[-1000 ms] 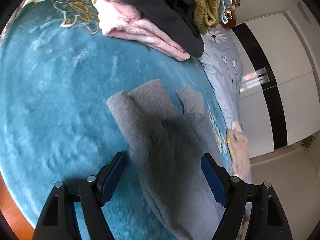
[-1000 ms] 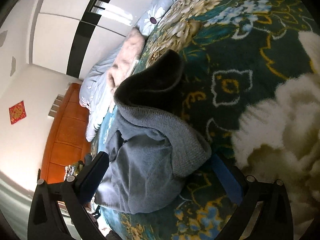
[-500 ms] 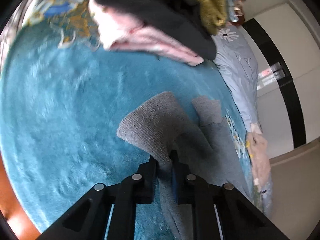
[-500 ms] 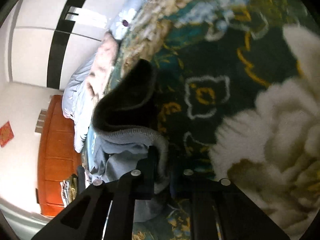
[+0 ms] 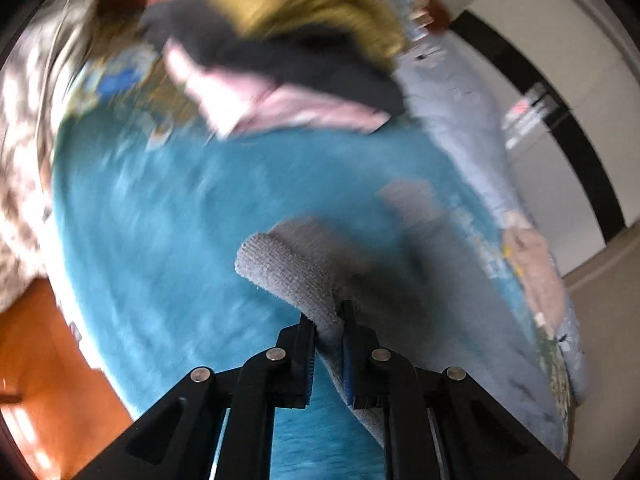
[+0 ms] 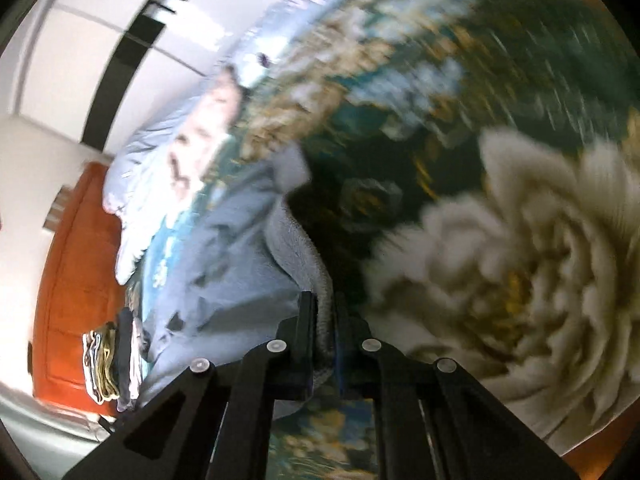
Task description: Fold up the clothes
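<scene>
- Left wrist view: left hand-held gripper (image 5: 329,322) clamps a ribbed edge of the grey knitted garment (image 5: 296,272), which lies on the teal plush bed cover (image 5: 160,240), below the stacked clothes pile (image 5: 288,40).
- Right wrist view: right hand-held gripper (image 6: 325,316) clamps the garment's (image 6: 240,264) edge beside the cover's cream flower print (image 6: 520,264).

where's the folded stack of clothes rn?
Left wrist view: the folded stack sits top centre on the teal blanket, beyond the grey garment. Right wrist view: the stack is small at lower left, by the orange headboard.
</scene>
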{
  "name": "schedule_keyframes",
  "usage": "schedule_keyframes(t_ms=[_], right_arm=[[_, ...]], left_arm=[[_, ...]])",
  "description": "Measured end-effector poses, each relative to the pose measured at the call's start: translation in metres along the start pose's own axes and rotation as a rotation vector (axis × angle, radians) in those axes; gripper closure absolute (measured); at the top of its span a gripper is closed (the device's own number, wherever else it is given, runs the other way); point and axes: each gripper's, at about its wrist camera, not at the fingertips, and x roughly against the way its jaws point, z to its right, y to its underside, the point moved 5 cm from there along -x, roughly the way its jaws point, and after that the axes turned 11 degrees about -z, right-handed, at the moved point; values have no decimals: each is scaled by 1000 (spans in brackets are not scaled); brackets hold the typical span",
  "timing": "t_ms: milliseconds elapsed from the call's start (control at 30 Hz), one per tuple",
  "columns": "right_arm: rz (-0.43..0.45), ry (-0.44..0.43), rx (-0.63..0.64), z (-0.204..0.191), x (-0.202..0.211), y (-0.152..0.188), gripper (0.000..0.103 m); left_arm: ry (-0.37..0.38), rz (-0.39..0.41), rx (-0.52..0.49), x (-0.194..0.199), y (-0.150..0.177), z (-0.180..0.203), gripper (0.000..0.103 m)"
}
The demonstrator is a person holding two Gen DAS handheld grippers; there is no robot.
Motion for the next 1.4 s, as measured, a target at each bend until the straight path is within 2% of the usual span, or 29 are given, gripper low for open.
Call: schedule_keyframes(t_ms=[133, 300, 433, 567, 633, 667, 700, 733, 833, 933, 1067, 1133, 1200, 1300, 1400], right_arm=[[-39, 29, 1, 9, -13, 3, 95], [-60, 2, -29, 20, -19, -1, 94], [-58, -41, -28, 27, -14, -3, 92], [-21, -19, 0, 30, 10, -11, 92], [15, -31, -19, 35, 22, -20, 90], [31, -46, -32, 36, 24, -25, 83], [45, -61, -42, 36, 25, -30, 76], [46, -68, -39, 35, 25, -32, 73], [35, -85, 5, 19, 16, -41, 73], [19, -114, 44, -1, 1, -53, 69], [4, -123, 85, -20, -21, -75, 67], [-5, -126, 98, -27, -33, -89, 66], [-20, -119, 106, -32, -44, -105, 61], [-31, -132, 93, -31, -58, -128, 61], [-86, -132, 72, -27, -77, -141, 61]], left_arm=[[-13, -10, 4, -3, 7, -7, 91], [-25, -25, 18, -6, 6, -4, 91], [30, -21, 34, 0, 9, -8, 87], [33, -4, 48, 7, 3, -10, 73], [67, 27, 81, 13, -2, -12, 67], [100, 40, 111, 16, -5, -13, 62], [127, 49, 135, 18, -8, -13, 62], [123, 56, 140, 18, -11, -12, 62], [-32, 78, 122, 24, -21, -14, 62], [-55, 107, 165, 33, -28, -21, 62], [-11, 113, 260, 43, -27, -24, 58], [14, 102, 250, 41, -28, -11, 58], [39, 89, 238, 38, -29, 2, 54], [98, 32, 219, 21, -32, 28, 48], [154, -25, 237, 0, -34, 47, 46]])
